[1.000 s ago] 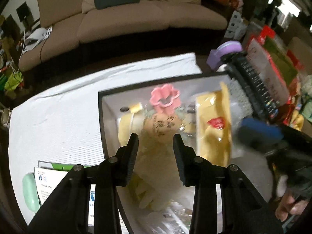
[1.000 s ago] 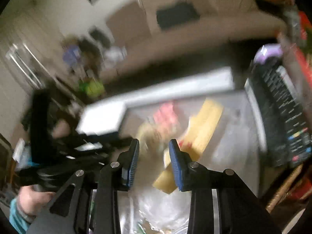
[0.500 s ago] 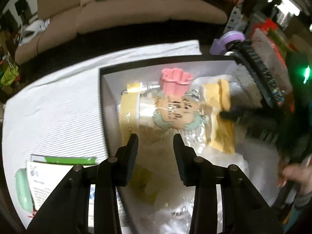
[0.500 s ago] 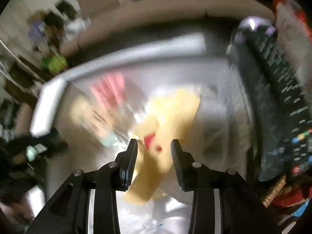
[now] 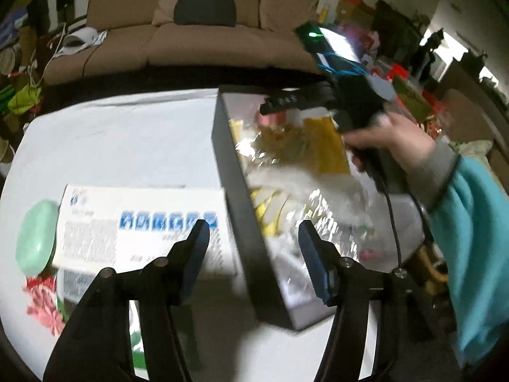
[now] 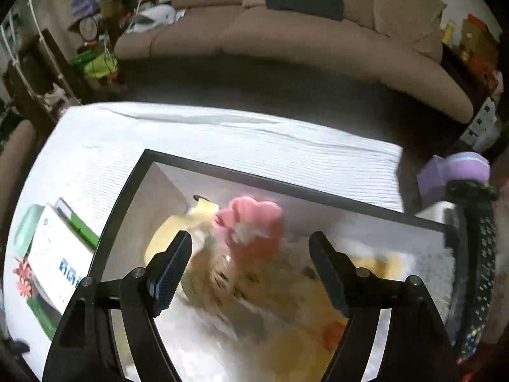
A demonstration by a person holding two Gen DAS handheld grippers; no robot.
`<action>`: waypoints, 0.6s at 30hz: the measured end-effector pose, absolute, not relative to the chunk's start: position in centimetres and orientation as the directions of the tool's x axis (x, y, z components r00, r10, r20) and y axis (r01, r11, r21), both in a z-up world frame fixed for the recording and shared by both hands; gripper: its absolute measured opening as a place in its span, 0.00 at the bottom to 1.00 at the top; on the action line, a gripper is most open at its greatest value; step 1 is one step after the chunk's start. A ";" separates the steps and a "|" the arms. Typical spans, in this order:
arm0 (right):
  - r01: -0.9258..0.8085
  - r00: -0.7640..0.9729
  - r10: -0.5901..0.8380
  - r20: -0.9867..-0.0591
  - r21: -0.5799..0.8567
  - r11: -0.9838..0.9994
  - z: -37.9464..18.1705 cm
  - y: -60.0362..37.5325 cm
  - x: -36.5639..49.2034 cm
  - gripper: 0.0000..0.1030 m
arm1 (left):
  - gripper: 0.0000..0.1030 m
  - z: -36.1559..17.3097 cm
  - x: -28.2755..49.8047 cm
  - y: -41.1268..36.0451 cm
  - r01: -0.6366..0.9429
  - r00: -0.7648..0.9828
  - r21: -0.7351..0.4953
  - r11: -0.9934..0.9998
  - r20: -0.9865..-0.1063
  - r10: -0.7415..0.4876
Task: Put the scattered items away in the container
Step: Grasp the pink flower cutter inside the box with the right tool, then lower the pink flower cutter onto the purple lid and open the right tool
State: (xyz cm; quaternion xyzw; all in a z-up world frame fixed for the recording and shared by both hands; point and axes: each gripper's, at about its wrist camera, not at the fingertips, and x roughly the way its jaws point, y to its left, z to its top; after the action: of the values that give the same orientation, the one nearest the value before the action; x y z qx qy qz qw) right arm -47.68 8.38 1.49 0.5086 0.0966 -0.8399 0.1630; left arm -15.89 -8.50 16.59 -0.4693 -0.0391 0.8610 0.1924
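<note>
Left gripper (image 5: 253, 248) opening, empty – right gripper (image 6: 249, 259) opening, empty, above container (image 6: 127, 187).

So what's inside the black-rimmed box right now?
The box holds a pink flower-shaped piece, yellow packets and crinkly clear wrappers. The pile hides the floor and whatever lies beneath.

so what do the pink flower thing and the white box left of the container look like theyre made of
Pink flower thing: looks like moulded plastic, matte, with thick scalloped walls holding a rigid shape; blur leaves it open. White box: probably printed cardboard, smooth with a slight sheen, judging by flat panels, crisp folded edges and blue lettering. It lies on the cloth beside the container.
</note>
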 end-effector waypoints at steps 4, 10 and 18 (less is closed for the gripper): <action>0.340 -0.375 -0.209 -0.903 0.076 -0.937 -0.1 7.9 -48.7 0.46 | 0.55 16.1 -14.1 -11.7 -0.239 -0.495 -0.286 -0.928 -0.786 0.370; 0.322 -0.433 -0.343 -0.834 0.213 -0.923 4.4 11.0 -44.5 0.46 | 0.55 15.0 -10.7 -16.6 -0.141 -0.519 -0.341 -0.929 -0.774 0.363; 0.470 -0.426 -0.543 -0.723 0.336 -0.816 10.5 12.6 -29.6 0.47 | 0.55 12.2 -6.0 -20.9 -0.043 -0.500 -0.401 -0.915 -0.784 0.367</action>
State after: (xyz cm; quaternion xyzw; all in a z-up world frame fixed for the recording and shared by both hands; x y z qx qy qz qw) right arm -29.63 12.63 10.49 0.4437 -0.0414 -0.8434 0.3002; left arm -6.01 -20.92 12.16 -0.4852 -0.1669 0.8497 0.1209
